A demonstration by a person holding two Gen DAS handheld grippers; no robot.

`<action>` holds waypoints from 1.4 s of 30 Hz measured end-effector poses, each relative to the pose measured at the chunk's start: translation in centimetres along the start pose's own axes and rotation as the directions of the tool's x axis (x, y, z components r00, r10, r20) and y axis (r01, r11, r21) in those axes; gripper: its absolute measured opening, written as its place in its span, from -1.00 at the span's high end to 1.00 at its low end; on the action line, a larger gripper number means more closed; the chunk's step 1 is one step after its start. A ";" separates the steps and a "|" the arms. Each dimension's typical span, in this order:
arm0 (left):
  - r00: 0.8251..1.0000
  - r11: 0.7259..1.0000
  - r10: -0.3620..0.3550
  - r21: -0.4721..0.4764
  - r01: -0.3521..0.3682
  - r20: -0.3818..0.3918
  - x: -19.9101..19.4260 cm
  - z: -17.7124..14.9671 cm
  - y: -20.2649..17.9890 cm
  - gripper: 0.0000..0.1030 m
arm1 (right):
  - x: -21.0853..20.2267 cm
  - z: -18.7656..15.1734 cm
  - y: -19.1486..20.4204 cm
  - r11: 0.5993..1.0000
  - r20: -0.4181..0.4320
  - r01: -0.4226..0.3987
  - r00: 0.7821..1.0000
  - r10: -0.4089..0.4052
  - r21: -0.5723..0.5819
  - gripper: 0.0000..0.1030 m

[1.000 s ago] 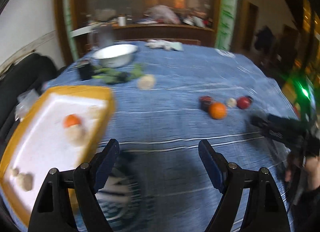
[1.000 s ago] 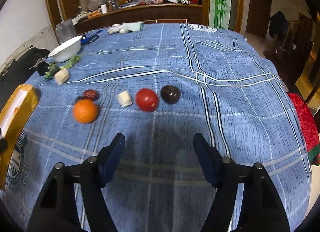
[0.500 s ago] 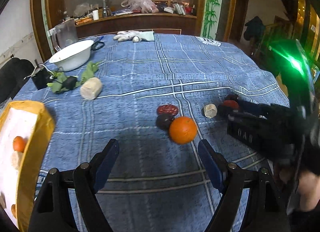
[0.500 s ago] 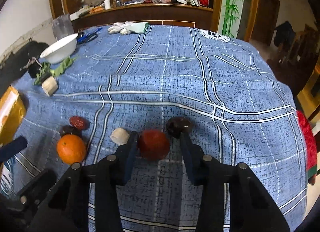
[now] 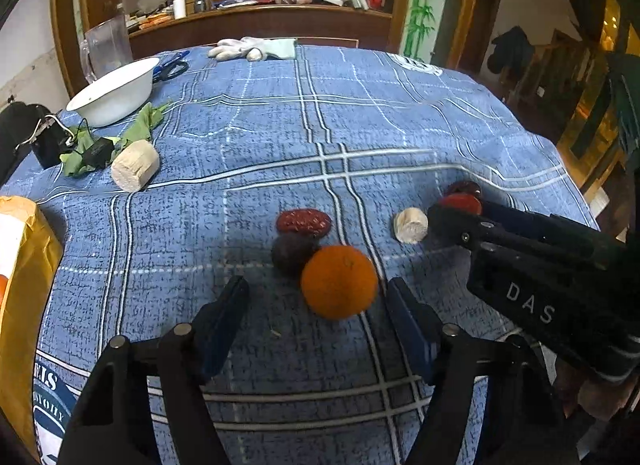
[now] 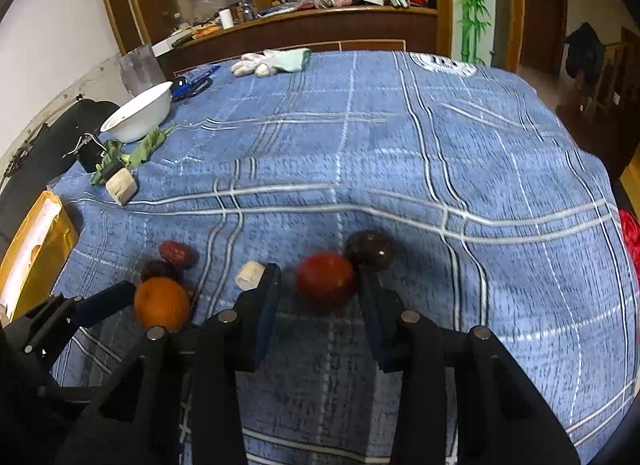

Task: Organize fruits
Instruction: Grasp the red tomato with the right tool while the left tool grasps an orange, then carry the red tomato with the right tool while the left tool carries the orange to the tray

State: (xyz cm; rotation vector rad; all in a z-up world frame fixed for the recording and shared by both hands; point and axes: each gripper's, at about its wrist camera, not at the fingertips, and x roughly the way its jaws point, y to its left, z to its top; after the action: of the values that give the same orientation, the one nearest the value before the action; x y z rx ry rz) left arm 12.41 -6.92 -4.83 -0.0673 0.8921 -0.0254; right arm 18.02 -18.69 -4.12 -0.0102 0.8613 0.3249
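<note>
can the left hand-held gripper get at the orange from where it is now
Probably yes. The left hand-held gripper is open, and the orange sits on the cloth just ahead of its fingertips, nearer the right finger. A dark fruit touches the orange's far left side, so it might get nudged.

R gripper (image 6: 318, 291) jaws apart, red fruit (image 6: 325, 280) sitting betw them, gap showing on the L side. Dark round fruit (image 6: 370, 249) just past R jaw tip, touching the red one. Pale stub (image 6: 249, 275) right outside L jaw. Orange (image 6: 162, 308) further L, by L gripper's finger (image 6: 106, 301).
</note>
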 end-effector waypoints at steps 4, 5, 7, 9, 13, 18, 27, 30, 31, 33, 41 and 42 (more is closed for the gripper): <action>1.000 1.000 0.028 0.009 -0.028 0.006 0.1 0.1 0.0 0.24 | 0.1 0.1 0.1 1.000 0.001 -0.010 1.000 0.010 0.002 0.38; 1.000 1.000 0.028 0.010 -0.028 0.007 0.1 0.2 0.1 0.34 | 0.1 0.1 0.0 1.000 0.002 -0.015 1.000 0.015 0.007 0.38; 1.000 1.000 0.021 0.013 -0.021 0.008 0.1 0.2 0.3 0.35 | 0.0 0.1 -0.2 1.000 0.002 -0.023 1.000 0.023 0.013 0.38; 1.000 1.000 0.014 0.017 -0.014 0.007 0.0 0.2 0.5 0.35 | -0.1 -0.1 -0.2 1.000 0.000 -0.028 1.000 0.028 0.012 0.38; 1.000 1.000 0.002 0.014 -0.002 0.003 -0.9 -0.4 1.3 0.35 | -0.9 -0.7 -0.1 1.000 -0.013 -0.017 1.000 0.017 0.001 0.38; 1.000 1.000 -0.007 0.013 0.007 0.005 -2.6 -1.7 2.1 0.36 | -3.4 -2.6 -0.7 1.000 -0.011 -0.018 1.000 0.018 0.019 0.38; 0.998 1.000 -0.015 0.003 0.015 0.063 -7.4 -3.7 3.6 0.36 | -7.5 -5.9 -0.1 0.993 0.026 -0.078 0.997 0.076 0.094 0.38; 0.997 1.000 -0.020 -0.004 0.020 0.072 -8.5 -4.5 4.1 0.36 | -8.7 -6.9 0.7 0.990 0.045 -0.096 0.995 0.092 0.102 0.38; 0.997 1.000 -0.020 -0.005 0.020 0.074 -8.9 -4.9 4.3 0.36 | -9.1 -7.2 1.2 0.990 0.052 -0.098 0.994 0.093 0.100 0.38; 0.997 1.000 -0.018 -0.009 0.018 0.081 -9.4 -5.4 4.6 0.36 | -9.9 -7.8 2.0 0.990 0.065 -0.106 0.993 0.100 0.096 0.38; 0.994 1.000 0.023 -0.017 -0.021 0.108 -11.6 -7.4 5.6 0.36 | -12.0 -9.1 5.4 0.995 0.100 -0.083 0.992 0.078 0.049 0.38; 0.993 1.000 0.029 -0.015 -0.028 0.115 -11.9 -7.5 5.7 0.36 | -12.3 -9.1 5.8 0.996 0.105 -0.081 0.992 0.076 0.043 0.38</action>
State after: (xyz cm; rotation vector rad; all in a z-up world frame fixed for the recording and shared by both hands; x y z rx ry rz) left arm -0.95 -0.98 -0.65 -0.0675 0.7776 0.0109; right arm 2.15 -17.83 -0.24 0.0835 0.7677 0.3753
